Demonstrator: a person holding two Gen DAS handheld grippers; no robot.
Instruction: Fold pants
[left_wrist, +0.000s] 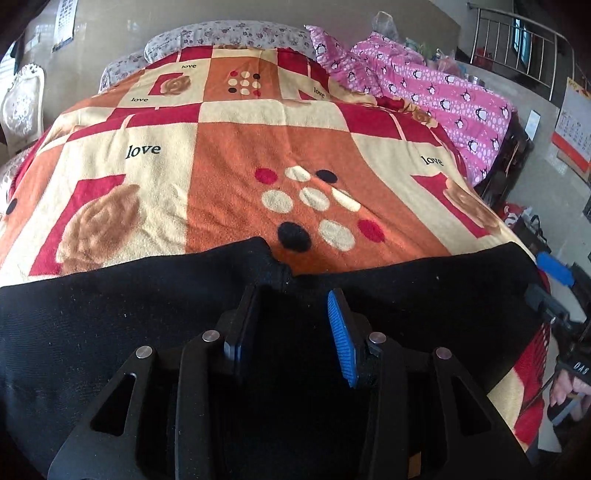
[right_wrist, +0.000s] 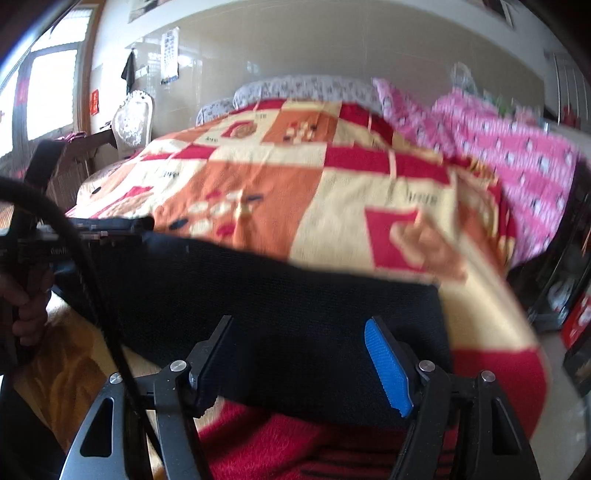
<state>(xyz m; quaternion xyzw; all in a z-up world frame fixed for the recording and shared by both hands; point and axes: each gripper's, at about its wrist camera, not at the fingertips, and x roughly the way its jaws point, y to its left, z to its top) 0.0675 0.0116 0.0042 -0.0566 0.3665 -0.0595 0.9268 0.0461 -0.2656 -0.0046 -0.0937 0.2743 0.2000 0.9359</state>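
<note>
Left wrist view: we find the black pants (left_wrist: 110, 332) soft, limp and light; the left gripper (left_wrist: 291, 332) and right gripper (right_wrist: 299, 365) both hang released over the cloth, and the edge seems best to pinch.

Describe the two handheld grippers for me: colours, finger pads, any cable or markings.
Both are matte black with angular linkage arms, slot cut-outs and silver pivot pins. The left gripper and right gripper each carry flat fingers with ribbed blue pads. A black cable crosses the right wrist view. White lettering marks one handle; it is too small to read.
</note>
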